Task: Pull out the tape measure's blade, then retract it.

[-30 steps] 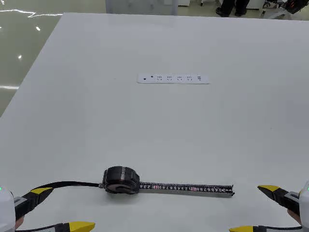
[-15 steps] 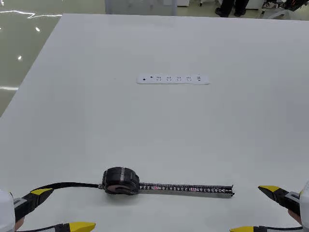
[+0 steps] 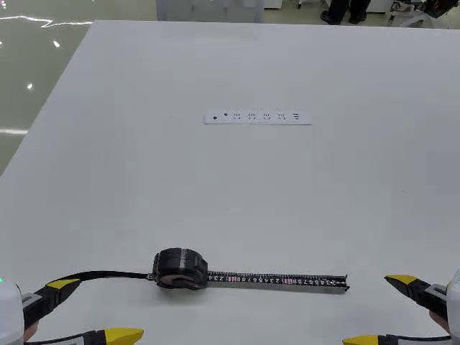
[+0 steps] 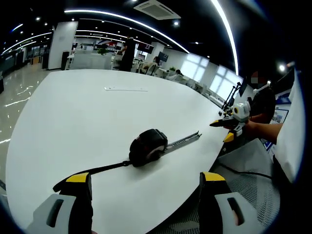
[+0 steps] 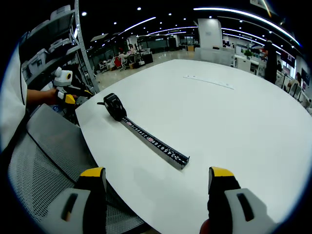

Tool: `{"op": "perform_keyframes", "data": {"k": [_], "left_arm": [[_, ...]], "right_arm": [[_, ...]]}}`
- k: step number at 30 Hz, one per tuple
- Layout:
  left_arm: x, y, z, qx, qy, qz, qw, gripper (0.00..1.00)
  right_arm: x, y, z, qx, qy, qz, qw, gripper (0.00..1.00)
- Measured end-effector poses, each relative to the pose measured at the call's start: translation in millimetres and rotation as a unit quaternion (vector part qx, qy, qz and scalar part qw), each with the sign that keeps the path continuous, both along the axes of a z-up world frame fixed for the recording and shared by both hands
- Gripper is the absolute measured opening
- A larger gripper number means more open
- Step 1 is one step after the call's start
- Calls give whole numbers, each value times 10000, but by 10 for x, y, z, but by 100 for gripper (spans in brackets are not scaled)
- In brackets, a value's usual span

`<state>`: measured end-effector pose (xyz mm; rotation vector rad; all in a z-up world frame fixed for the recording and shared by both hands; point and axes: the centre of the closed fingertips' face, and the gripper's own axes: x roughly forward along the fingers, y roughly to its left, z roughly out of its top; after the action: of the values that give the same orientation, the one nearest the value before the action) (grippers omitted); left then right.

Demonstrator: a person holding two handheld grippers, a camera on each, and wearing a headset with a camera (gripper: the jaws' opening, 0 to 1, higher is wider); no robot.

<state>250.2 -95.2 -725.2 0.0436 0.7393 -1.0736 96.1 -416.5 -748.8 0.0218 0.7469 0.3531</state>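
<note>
Flanking one tape measure (image 3: pixel 181 268), two grippers (image 3: pixel 92 309) (image 3: pixel 379 309)

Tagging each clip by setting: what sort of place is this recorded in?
Likely a large open-plan office or lab: a big white table with a power strip on it, long ceiling light strips, and storage shelves nearby.

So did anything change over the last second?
Nothing visibly changed. The tape measure lies in the same spot on the table, with its blade out as far as before. The left gripper and the right gripper stay open at the near edge, touching nothing.
</note>
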Motion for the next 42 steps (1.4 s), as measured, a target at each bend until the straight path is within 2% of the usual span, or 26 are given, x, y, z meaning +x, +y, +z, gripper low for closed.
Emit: {"op": "perform_keyframes", "data": {"k": [16, 36, 42], "left_arm": [[-10, -132, 35, -22, -6, -12, 10000, 87], [56, -426, 25, 8, 114, 41, 9999, 87], [72, -554, 31, -6, 161, 60, 9999, 87]], "right_arm": [[30, 3, 8, 36, -51, -4, 10000, 87], [37, 0, -25, 92, -51, -8, 9999, 87], [51, -5, -29, 105, -55, -11, 9999, 87]]}}
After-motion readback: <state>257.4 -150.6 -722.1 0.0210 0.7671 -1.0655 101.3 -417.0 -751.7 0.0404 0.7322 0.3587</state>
